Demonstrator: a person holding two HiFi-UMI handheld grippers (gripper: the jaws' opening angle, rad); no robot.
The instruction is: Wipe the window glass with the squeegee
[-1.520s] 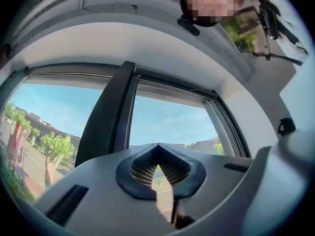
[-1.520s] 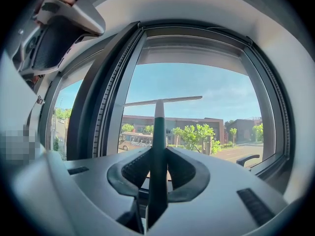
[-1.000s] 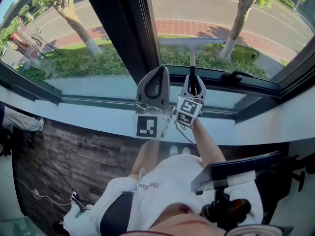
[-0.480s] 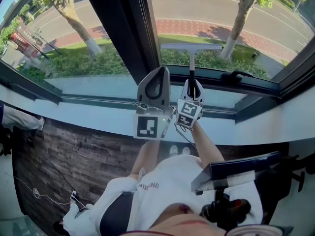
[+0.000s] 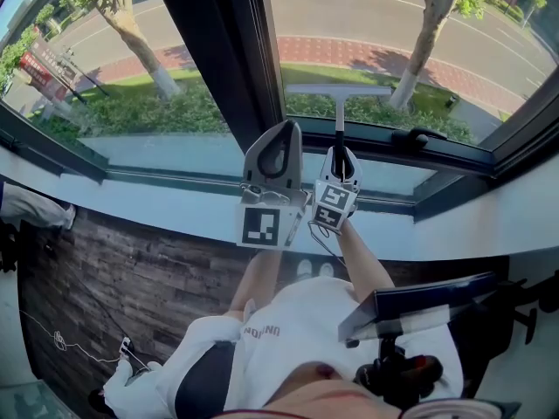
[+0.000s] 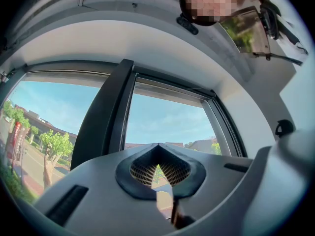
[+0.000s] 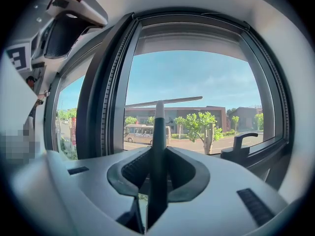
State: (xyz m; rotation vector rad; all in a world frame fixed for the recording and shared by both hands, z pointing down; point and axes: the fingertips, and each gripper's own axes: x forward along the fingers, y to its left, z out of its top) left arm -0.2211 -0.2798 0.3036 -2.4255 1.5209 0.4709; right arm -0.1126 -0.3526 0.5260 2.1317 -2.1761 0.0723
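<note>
Your squeegee [image 5: 340, 103] has slid lower on the window glass [image 5: 437, 24] since a second ago, and your right tool [image 5: 341, 157] has come down with it. One squeegee, two tools: the right tool pinches the squeegee's dark handle. The left tool [image 5: 279, 133], pressed together on nothing, hangs just beside it. One dark mullion [image 5: 218, 51] parts two panes. One window handle [image 5: 417, 135] sits below and to the right of the blade.
</note>
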